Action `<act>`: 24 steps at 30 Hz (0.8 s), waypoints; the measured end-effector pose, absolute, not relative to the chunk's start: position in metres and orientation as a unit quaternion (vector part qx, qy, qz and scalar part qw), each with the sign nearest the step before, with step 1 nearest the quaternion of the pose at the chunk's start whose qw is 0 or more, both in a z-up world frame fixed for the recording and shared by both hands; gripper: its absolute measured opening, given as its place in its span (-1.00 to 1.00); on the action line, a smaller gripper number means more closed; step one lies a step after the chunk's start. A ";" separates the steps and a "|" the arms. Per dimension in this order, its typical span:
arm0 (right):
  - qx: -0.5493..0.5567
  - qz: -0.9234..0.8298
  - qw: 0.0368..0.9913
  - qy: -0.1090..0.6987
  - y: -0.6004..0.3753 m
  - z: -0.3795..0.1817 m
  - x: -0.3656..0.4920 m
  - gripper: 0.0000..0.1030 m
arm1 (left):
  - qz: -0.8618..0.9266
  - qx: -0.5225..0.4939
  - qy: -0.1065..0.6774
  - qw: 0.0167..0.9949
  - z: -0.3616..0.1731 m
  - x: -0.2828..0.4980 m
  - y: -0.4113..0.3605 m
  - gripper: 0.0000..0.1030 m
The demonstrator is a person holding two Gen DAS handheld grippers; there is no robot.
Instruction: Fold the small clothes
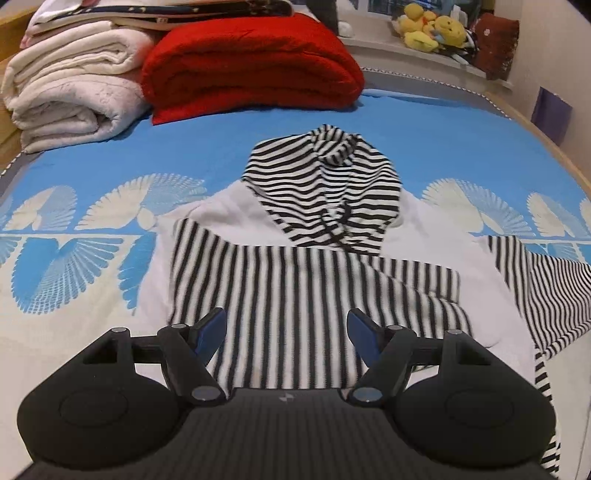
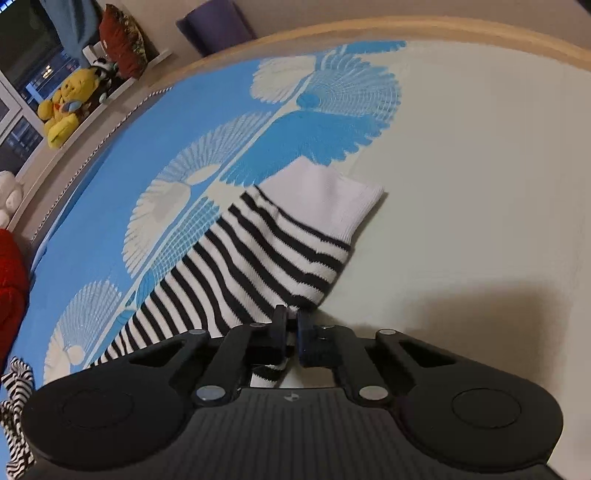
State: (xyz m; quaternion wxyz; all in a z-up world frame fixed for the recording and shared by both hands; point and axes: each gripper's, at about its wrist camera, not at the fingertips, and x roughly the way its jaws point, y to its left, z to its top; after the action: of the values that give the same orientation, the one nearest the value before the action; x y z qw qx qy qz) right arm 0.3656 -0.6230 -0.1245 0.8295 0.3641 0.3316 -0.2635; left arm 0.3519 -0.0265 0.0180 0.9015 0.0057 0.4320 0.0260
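Observation:
A small white hoodie with black-and-white striped hood and sleeves [image 1: 310, 258] lies flat on the blue and cream bedspread [image 1: 461, 140]. One striped sleeve is folded across its body. My left gripper [image 1: 286, 332] is open and empty just above that folded sleeve. The other striped sleeve [image 2: 266, 254] with a white cuff [image 2: 340, 199] stretches out to the right. My right gripper [image 2: 290, 321] is shut on this sleeve near its lower edge. The same sleeve shows at the right edge of the left wrist view [image 1: 554, 295].
A folded red blanket [image 1: 251, 66] and folded white blankets [image 1: 70, 85] lie at the far end of the bed. Yellow plush toys [image 1: 432, 27] sit on a ledge behind. The wooden bed frame [image 2: 443, 29] curves along the right side.

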 end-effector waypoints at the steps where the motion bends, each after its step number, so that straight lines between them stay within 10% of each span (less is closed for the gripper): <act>1: 0.356 -0.265 0.835 0.326 -0.620 -0.121 0.367 -0.96 | 0.029 0.004 0.433 0.901 0.018 0.352 -0.022 0.49; 19: 0.014 0.000 0.990 0.139 -0.349 0.033 0.379 -0.98 | 0.099 -0.090 0.426 0.895 0.047 0.333 0.099 0.49; 24: 0.053 0.303 0.902 0.302 -0.225 0.026 0.375 -0.87 | 0.115 -0.118 0.424 0.890 0.052 0.332 0.126 0.49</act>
State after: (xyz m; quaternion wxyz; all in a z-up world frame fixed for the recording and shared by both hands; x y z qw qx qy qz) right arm 0.3750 -0.2246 0.0258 0.9022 0.0534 0.3025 0.3027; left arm 0.3323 0.1259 0.0519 0.8904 -0.1183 0.4243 0.1153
